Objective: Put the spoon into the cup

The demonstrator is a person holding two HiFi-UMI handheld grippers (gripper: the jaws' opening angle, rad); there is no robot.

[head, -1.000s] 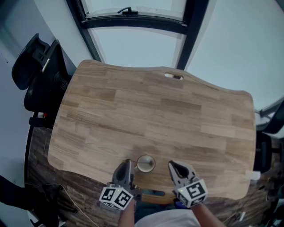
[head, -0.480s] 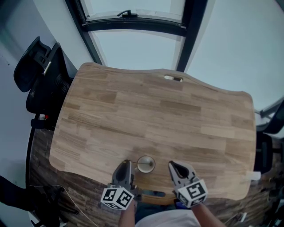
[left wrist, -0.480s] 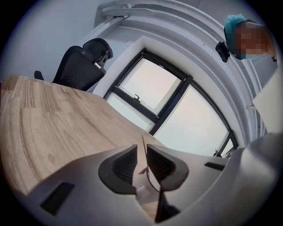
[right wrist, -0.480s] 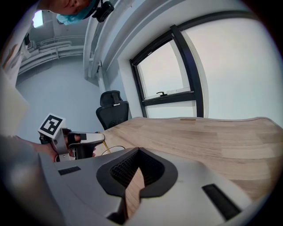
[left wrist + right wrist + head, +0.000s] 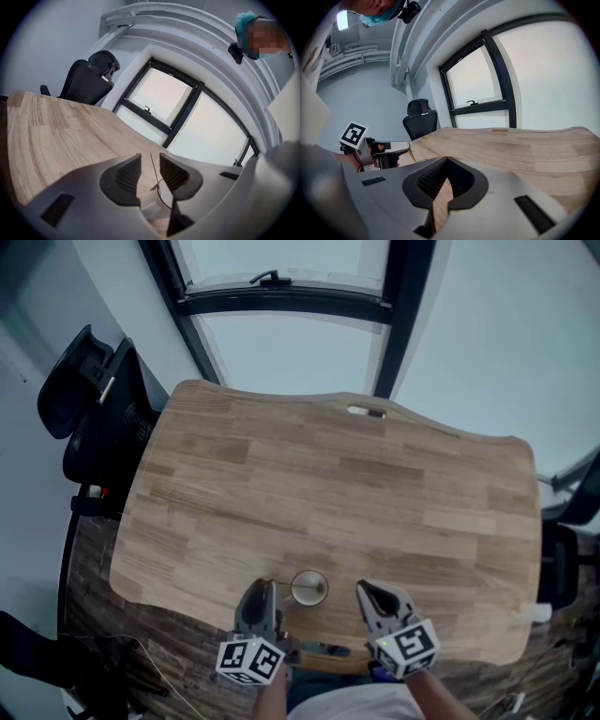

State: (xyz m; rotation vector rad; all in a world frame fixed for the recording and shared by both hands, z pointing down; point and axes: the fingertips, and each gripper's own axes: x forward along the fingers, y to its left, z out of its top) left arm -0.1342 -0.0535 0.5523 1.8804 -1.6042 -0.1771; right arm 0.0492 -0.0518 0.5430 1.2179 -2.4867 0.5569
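Observation:
A small white cup (image 5: 308, 588) stands near the front edge of the wooden table (image 5: 328, 484). My left gripper (image 5: 265, 589) is just to its left and my right gripper (image 5: 364, 590) just to its right. In the left gripper view the spoon's thin handle (image 5: 152, 164) rises from the cup (image 5: 151, 208) between the jaws of the left gripper (image 5: 150, 156). These jaws have just been opening and the pads stand clear of the handle. From the right gripper view the gold handle (image 5: 411, 157) hangs below the left gripper (image 5: 393, 147). The right gripper (image 5: 447, 160) is shut and empty.
A black office chair (image 5: 89, 409) stands off the table's left side, below a dark-framed window (image 5: 281, 292). A cable slot (image 5: 366, 412) is cut in the table's far edge. A small white thing (image 5: 536, 613) sits at the right front corner.
Both grippers and the cup keep their places. The head camera has tilted a little, so the table sits slightly lower in the view.

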